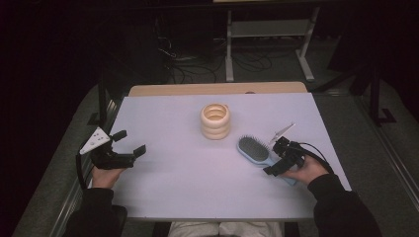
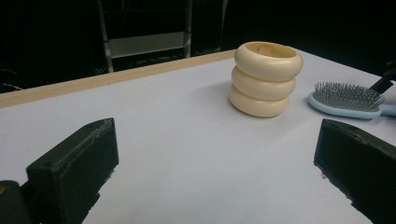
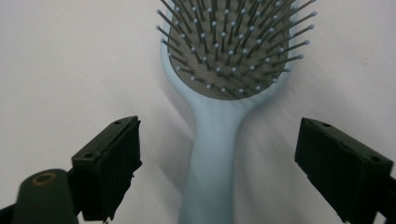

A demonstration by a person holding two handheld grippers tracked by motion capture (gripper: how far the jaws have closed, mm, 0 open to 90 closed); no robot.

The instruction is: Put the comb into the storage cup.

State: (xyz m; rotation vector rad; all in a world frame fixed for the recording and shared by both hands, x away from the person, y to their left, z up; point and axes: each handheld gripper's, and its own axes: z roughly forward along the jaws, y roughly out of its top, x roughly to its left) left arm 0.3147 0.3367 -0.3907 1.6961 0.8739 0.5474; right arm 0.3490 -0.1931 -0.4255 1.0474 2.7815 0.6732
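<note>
The right tool [image 1: 279,159] is held low over the near right part of the pale lilac surface [image 1: 188,173], carried by a hand [image 1: 305,170] in a dark sleeve that comes in from the near edge. It is angled forward and towards the left, and its black cable loops back over the wrist. In the right gripper view the two black jaws are seen standing wide, one on each side of the handle of the light blue plastic hairbrush [image 3: 219,112], with a clear gap between each pad and the handle; nothing is gripped.

The left tool [image 1: 129,143] is held at the near left edge of the surface, pointing roughly level towards the middle, with its grey three-cornered plate on top. Its jaws are also spread wide with bare surface between them.

The hairbrush is lying flat on the surface, bristle side up, with its oval head away from the right hand and its handle running back between the jaws. The head carries a dark grey pad set with thin pins, each tipped with a small pale ball. Just beyond the brush head, near the middle of the surface, a cream ribbed holder shaped like three stacked rings [image 1: 215,121] is standing upright.
</note>
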